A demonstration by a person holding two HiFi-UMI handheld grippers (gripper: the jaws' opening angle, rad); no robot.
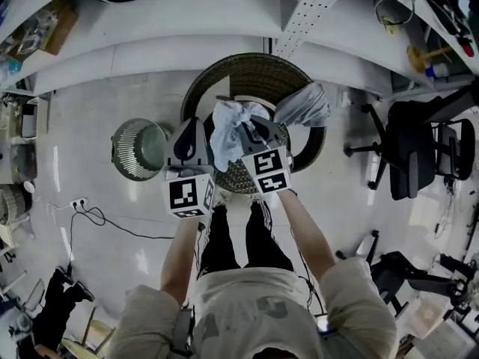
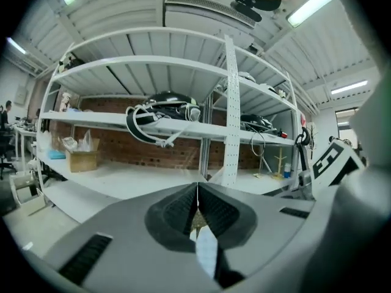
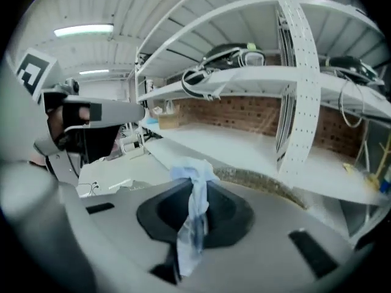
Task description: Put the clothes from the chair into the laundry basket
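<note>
R gripper (image 3: 197, 187) clamped on pale-blue cloth (image 3: 193, 215), held above wicker chair (image 1: 224, 72). L gripper (image 2: 197, 195) jaws shut. Grey garment (image 1: 303, 105) lies at chair's 2 o'clock. Laundry basket (image 1: 138, 149) at chair's 9 o'clock on glossy white floor (image 1: 97, 103). White shelving (image 2: 146, 124) at 12.

White shelving rack (image 2: 122, 122) against brick wall (image 2: 153, 153). Cardboard box (image 2: 82, 160) on lower shelf, black gear with cables (image 2: 162, 110) on the shelf above. Perforated upright (image 2: 231, 115). Lit ceiling light (image 3: 84, 30). Black office chair (image 1: 412, 152) at right; power strip with cable (image 1: 78, 203) on the floor.

Pale blue garment (image 1: 227, 137) aloft over round wicker chair (image 1: 224, 71) — grey garment (image 1: 303, 105) on its rim, wire basket (image 1: 129, 163) alongside
</note>
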